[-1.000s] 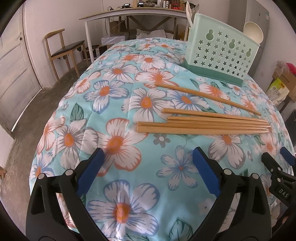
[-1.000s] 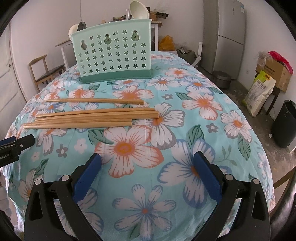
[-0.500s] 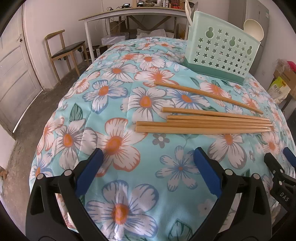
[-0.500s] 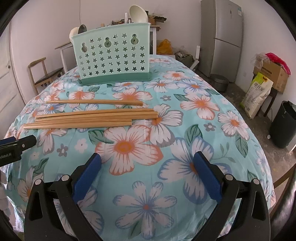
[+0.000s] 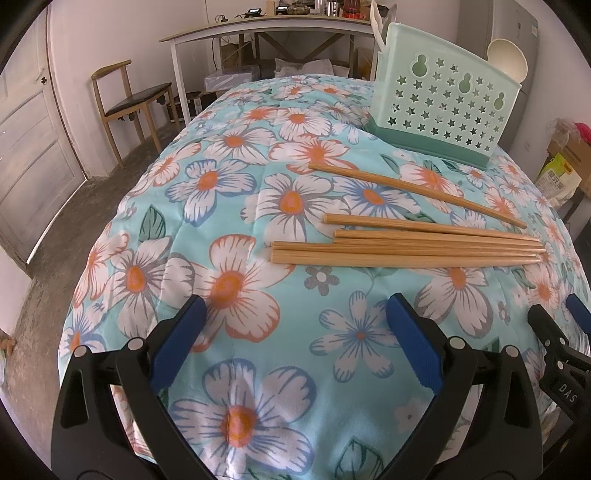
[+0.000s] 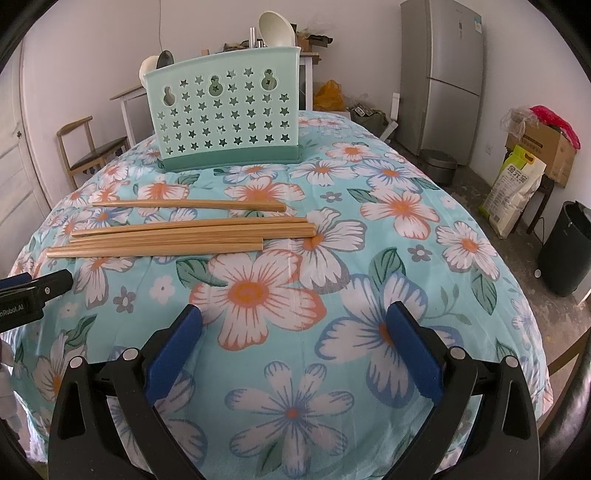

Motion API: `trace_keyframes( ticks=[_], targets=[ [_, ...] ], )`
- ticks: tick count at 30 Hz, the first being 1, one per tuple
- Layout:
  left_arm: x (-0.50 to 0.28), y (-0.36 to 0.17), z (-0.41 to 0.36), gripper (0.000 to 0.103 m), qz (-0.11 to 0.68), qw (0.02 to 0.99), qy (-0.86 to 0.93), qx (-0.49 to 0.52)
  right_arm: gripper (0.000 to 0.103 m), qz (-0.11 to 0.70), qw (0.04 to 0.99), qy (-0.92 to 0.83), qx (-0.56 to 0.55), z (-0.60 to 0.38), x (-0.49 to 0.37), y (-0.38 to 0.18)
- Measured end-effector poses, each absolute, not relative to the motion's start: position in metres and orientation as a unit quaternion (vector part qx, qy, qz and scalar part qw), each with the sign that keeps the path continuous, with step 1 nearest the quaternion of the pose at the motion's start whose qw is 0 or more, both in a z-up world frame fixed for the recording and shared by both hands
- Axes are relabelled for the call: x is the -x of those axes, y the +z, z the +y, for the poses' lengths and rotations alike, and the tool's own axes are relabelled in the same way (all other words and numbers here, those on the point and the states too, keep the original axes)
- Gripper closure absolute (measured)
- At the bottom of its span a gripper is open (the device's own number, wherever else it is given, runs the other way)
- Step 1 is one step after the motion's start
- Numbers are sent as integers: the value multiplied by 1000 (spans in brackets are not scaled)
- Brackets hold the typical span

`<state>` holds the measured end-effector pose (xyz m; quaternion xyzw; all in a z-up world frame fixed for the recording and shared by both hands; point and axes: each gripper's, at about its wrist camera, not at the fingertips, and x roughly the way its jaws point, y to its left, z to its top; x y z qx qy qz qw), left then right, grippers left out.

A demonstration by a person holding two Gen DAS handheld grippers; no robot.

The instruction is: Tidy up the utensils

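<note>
Several wooden chopsticks [image 5: 406, 247] [image 6: 177, 236] lie side by side on the floral cloth, one more [image 5: 417, 194] [image 6: 188, 205] apart and nearer the holder. A mint green utensil holder [image 5: 443, 107] [image 6: 225, 118] with star holes stands upright behind them, with spoons sticking out of its top. My left gripper [image 5: 295, 321] is open and hangs short of the chopsticks' thick ends. My right gripper [image 6: 295, 325] is open too, near the table's front, with the chopsticks ahead and to its left. Each gripper's tip shows at the edge of the other's view.
The floral cloth [image 5: 229, 192] covers the whole table and falls away at its edges. A wooden chair [image 5: 129, 103] and a white desk [image 5: 266, 29] stand behind. A fridge [image 6: 443, 74], boxes, a sack and a black bin [image 6: 565, 247] are to the right.
Both grippers have drawn back and risen slightly, so the chopsticks and holder look a little farther away. Nothing on the table has moved.
</note>
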<state>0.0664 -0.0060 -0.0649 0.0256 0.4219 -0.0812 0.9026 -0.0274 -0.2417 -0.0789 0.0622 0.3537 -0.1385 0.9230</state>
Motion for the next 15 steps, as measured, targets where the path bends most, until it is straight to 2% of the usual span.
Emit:
trace_keyframes(
  ticks=[15],
  targets=[
    [-64,-58,5,8,407,909,-87,-9,6,353,923,-135,-66,-243,27,-80]
  ],
)
